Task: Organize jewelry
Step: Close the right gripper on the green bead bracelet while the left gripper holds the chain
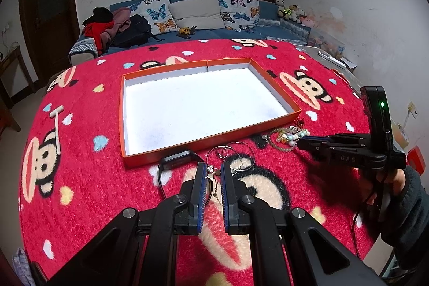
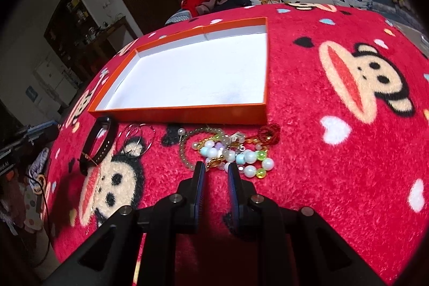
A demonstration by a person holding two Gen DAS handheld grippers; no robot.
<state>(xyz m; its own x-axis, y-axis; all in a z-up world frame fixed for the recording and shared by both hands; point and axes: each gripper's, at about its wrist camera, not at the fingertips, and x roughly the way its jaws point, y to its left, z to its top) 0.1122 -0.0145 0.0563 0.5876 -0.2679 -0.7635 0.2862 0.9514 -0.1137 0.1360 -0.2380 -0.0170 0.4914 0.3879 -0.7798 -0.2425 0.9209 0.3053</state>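
An orange tray with a white inside [image 1: 128, 152] [image 2: 187, 113] lies on the red monkey-print cloth. My left gripper [image 1: 214, 168] is open around a small sparkly charm on a thin chain [image 1: 211, 171], just in front of silver hoop rings [image 1: 238, 152] and a black band [image 1: 177, 160]. My right gripper [image 2: 216, 166] is open, its tips at the near edge of a pile of pearl and coloured bead bracelets [image 2: 241, 157]; it also shows in the left wrist view [image 1: 301, 144]. The hoops [image 2: 139, 136] and band [image 2: 99, 141] lie left of the beads.
A white T-shaped stick [image 1: 56, 129] lies on the cloth left of the tray. A small red ornament [image 2: 268, 132] sits right of the beads. A sofa with butterfly cushions [image 1: 198, 12] stands behind the table. A cable trails off the table's left edge [image 2: 43, 192].
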